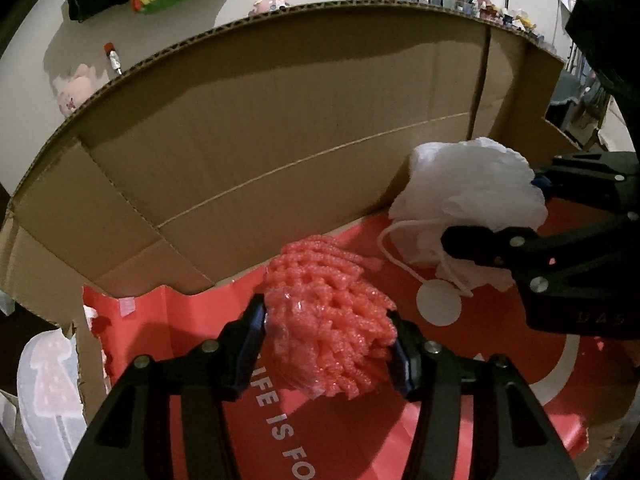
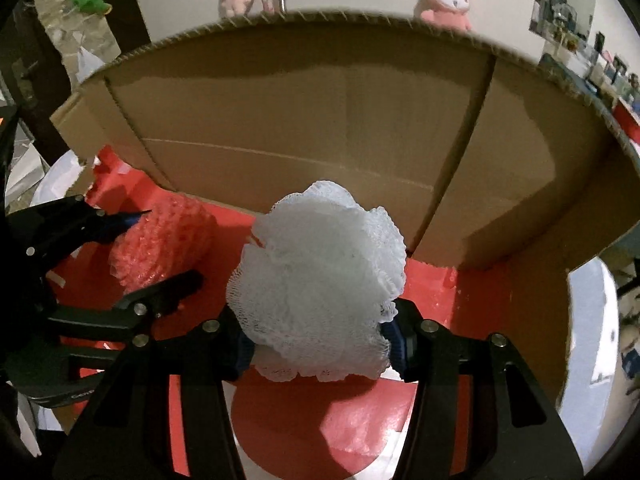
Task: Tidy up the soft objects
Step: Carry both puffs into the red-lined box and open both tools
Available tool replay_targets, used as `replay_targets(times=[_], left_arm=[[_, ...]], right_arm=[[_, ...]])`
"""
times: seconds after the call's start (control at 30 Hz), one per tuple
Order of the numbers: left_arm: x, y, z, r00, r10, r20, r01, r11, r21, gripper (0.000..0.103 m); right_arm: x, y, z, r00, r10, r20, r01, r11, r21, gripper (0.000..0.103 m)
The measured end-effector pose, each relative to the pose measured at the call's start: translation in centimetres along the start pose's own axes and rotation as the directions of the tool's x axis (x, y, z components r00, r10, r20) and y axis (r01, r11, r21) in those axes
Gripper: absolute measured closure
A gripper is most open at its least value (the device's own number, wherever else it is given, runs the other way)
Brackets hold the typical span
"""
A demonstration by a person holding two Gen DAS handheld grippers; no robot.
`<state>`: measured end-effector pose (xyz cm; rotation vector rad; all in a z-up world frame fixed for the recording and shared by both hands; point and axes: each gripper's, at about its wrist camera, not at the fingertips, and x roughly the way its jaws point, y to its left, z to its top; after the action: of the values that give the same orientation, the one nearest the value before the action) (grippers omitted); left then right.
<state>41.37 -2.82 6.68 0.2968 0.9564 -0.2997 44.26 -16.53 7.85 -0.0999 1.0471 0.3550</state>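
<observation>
- Gripping a coral-pink foam net bundle [image 1: 332, 316], the left gripper [image 1: 330, 344] is seen low centre in the left wrist view, its jaws partly parted and pressed on both sides of the bundle.
- A white mesh bath puff [image 2: 320, 280] is clamped between the half-parted jaws of the right gripper [image 2: 320, 344], centre of the right wrist view.
- Both bundles are held over the red floor [image 1: 460, 420] of a cardboard box [image 1: 280, 140], whose tall brown wall blocks the upper half of each frame.
- A white cord with a round tag [image 1: 439, 304] is seen dangling from the puff.
- Pink plush toys [image 2: 444, 0] are glimpsed above the box rim, upper right.
</observation>
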Motion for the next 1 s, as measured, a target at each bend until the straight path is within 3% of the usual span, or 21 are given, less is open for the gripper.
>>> replay_targets(times=[0.63,1.0], left_arm=[[0.1,-0.5,0.3,1.0,0.002,-0.01,-0.002,1.0,0.002,0.038],[-1.2,0.5,0.4,0.999,-0.017,0.035,0.019,0.999,-0.041,0.02]], right_arm=[[0.2,-0.8,0.0,1.0,0.017,-0.009,-0.017,1.0,0.018,0.04],[-0.2,-0.7,0.0,1.0,0.017,0.01,-0.017,1.0,0.012,0.028]])
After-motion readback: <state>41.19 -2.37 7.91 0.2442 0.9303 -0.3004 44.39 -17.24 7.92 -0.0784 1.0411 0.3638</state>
